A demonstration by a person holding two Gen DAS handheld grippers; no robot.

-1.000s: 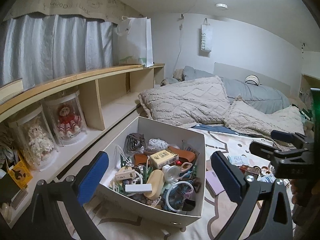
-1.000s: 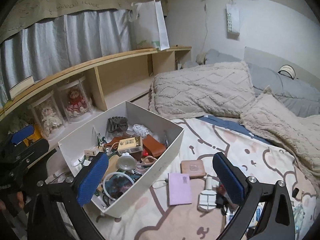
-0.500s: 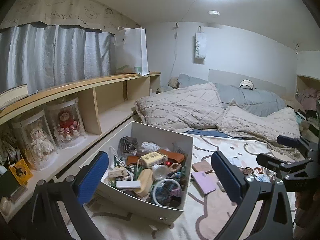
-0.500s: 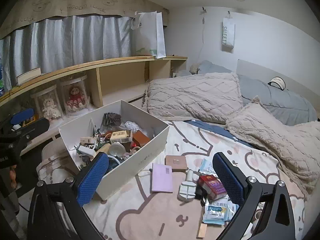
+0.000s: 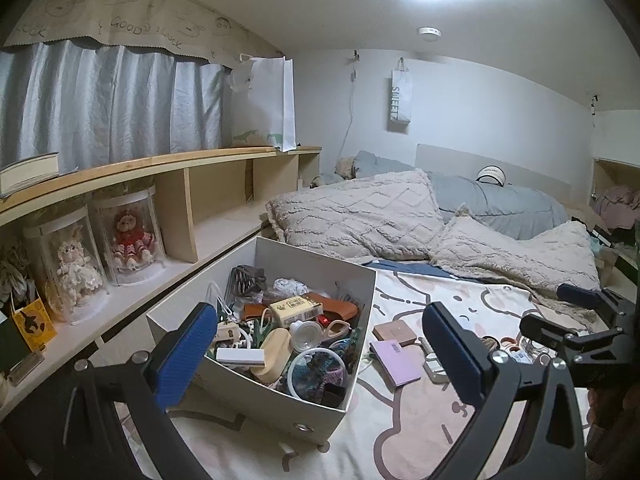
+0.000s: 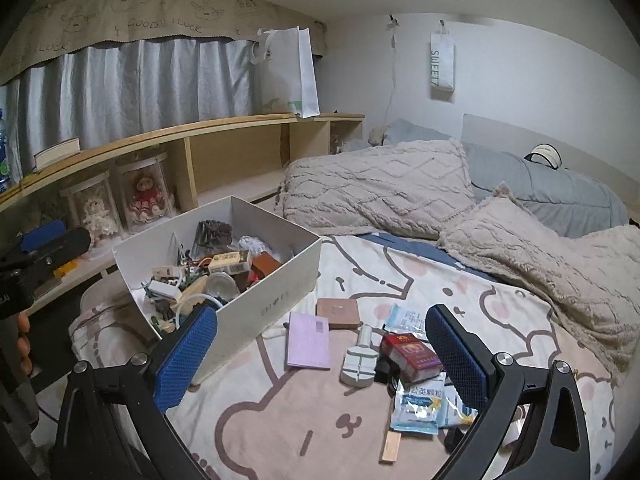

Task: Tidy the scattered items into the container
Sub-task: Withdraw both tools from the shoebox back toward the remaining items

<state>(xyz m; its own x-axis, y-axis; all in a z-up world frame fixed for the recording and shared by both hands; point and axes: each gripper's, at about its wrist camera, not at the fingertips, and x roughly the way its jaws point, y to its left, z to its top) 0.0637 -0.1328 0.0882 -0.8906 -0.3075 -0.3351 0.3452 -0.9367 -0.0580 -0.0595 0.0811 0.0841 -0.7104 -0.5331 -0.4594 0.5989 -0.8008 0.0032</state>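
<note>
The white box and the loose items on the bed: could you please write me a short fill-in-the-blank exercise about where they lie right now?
1. The purple booklet lies on the bedsheet, outside the white box, and it is ____ in colour.
2. The red packet lies ____ the white box, on the bedsheet.
3. Both the left gripper and the right gripper have their jaws ____ and hold nothing.
4. On the shelf two ____ stand in clear cases.

Missing words: purple; outside; open; dolls
</note>
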